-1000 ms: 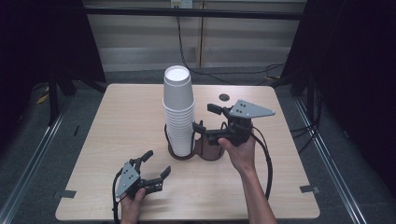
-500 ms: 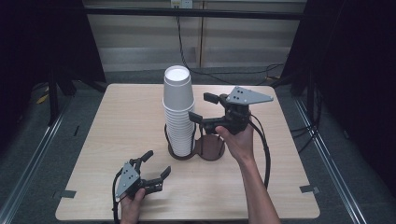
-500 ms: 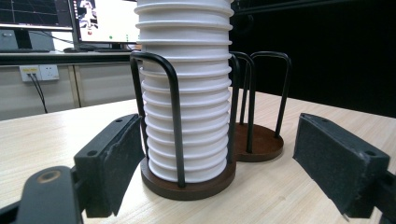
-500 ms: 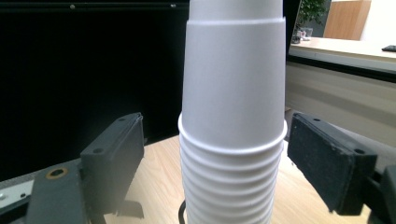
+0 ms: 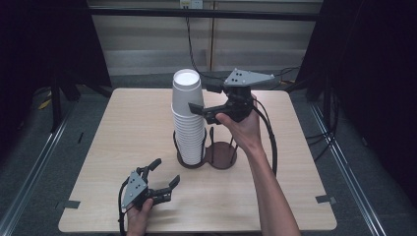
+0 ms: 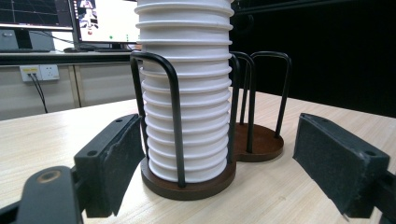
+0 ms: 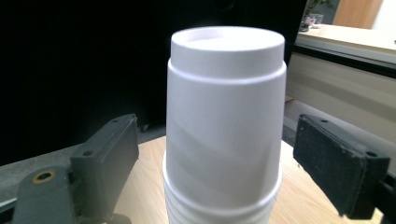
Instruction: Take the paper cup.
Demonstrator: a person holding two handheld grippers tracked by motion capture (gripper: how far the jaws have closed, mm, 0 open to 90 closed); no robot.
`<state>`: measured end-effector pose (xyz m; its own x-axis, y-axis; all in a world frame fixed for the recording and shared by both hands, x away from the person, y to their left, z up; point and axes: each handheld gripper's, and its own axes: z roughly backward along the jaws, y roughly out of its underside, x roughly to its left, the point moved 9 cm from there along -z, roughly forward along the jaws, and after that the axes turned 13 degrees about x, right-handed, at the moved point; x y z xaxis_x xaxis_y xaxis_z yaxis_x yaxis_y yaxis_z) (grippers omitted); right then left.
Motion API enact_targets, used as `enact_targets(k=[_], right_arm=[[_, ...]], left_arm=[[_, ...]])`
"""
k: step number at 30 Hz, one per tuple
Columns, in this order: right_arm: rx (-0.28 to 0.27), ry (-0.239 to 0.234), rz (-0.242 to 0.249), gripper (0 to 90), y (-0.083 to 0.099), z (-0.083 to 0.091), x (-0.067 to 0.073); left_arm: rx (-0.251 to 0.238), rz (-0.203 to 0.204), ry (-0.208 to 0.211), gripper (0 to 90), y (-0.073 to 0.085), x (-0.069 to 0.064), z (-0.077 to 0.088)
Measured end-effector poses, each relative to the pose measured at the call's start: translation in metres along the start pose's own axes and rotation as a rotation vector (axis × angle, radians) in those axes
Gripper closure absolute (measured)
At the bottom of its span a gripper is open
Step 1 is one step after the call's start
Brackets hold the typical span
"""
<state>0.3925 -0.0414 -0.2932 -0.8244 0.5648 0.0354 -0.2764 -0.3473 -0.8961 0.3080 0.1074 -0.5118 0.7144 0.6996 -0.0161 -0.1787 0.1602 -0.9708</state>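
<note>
Left gripper [image 5: 164,181] parked low on the table [image 5: 123,128] at the near-left, same spot as a second ago, jaws spread wide with nothing between them, aimed at the base of the cup holder [image 5: 206,160]. Cup stack [image 5: 189,118] sits upside-down in the holder's left ring, right ring empty, nothing has shifted there. What changed: right gripper [image 5: 204,101] was down beside the lower stack a second ago, now it's up level with the top cup [image 7: 226,112], jaws open and straddling it on both sides, pads clear of the wall, no contact yet. Reads as lining up to pull the top cup off the stack. Next call is close on it and lift straight up; risk is the cup below riding up with it
</note>
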Motion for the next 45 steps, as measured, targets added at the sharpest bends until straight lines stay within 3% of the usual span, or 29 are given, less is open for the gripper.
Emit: enact_targets(k=[6,13,17,21,27,29,45], right_arm=[[0.055,-0.007,0.021,13.0,-0.013,-0.011,0.001],[0.127,0.021,0.036,13.4,-0.019,-0.028,-0.003],[0.133,0.009,0.034,13.1,-0.024,-0.032,-0.003],[0.163,0.043,0.053,13.0,-0.027,-0.037,-0.003],[0.173,0.028,0.035,15.3,-0.028,-0.043,-0.004],[0.179,0.044,0.039,18.4,-0.027,-0.044,-0.005],[0.119,0.018,0.012,20.1,-0.035,-0.038,-0.006]], left_arm=[[0.000,0.000,0.000,15.6,0.000,0.000,0.000],[0.001,0.000,-0.001,15.6,0.000,0.000,0.000],[0.001,0.000,0.000,15.7,0.000,0.000,0.000],[0.001,0.000,0.000,15.7,0.000,0.000,0.000],[0.001,0.000,0.000,15.6,0.000,0.000,0.000],[0.001,0.000,0.000,15.7,0.000,0.000,0.000],[0.000,0.001,0.000,15.7,0.000,0.000,0.000]])
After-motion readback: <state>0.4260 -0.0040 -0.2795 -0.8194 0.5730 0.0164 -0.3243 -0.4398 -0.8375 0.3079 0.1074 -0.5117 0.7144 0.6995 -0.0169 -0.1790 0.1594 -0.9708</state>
